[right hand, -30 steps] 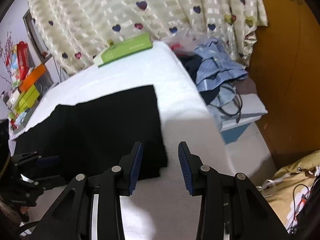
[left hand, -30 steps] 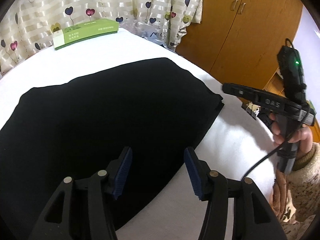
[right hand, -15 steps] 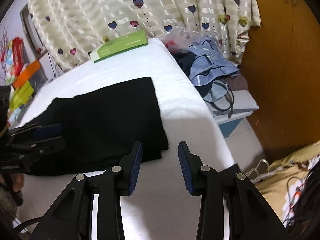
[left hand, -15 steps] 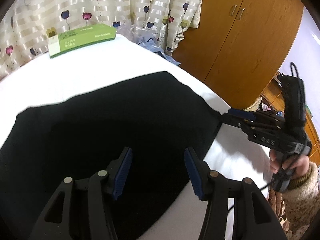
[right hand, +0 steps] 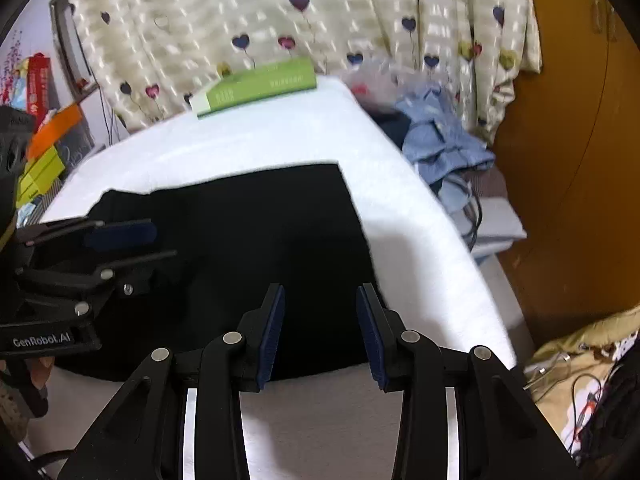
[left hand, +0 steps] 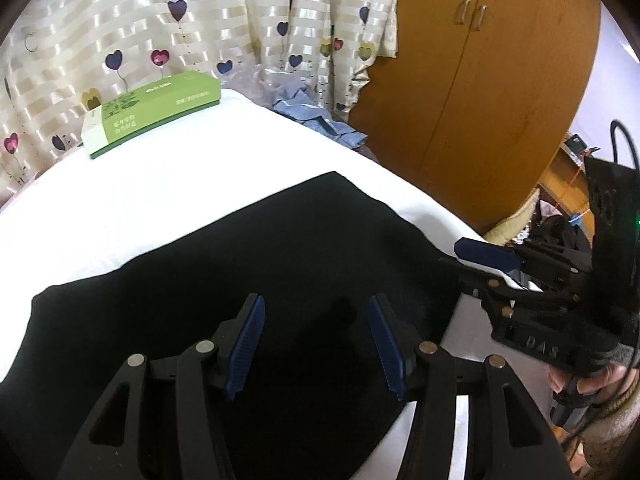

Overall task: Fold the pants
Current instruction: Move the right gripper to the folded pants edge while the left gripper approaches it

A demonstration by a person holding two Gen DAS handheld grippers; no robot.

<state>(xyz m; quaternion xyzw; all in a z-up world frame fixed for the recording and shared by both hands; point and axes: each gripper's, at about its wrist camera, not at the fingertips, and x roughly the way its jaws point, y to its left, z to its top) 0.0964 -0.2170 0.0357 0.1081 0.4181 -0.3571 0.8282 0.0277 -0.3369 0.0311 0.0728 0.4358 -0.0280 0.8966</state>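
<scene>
A white-covered bench [left hand: 168, 200] fills both views, and the black cloth pants [left hand: 248, 264], already laid flat as a broad dark rectangle, take up its near half, reaching close to the near edge and stopping short of the right edge, where a strip of white stays bare. That flat spread probably suits a further fold, since both near corners lie within reach. At the far edge, against the heart-patterned curtain [left hand: 240, 24], rests a long green and white cardboard box [left hand: 152, 112], well apart from the pants and no obstacle. Past the far right corner a heap of blue clothing [right hand: 444, 140] sits off the bench, beside the orange-brown wooden wardrobe [left hand: 492, 80]. The left gripper [left hand: 316, 336] hangs over the near middle of the pants, jaws parted, nothing between them. The right gripper [right hand: 320, 332] hovers at the near right corner of the pants, jaws likewise apart and empty, apparently lined up to take that edge.
</scene>
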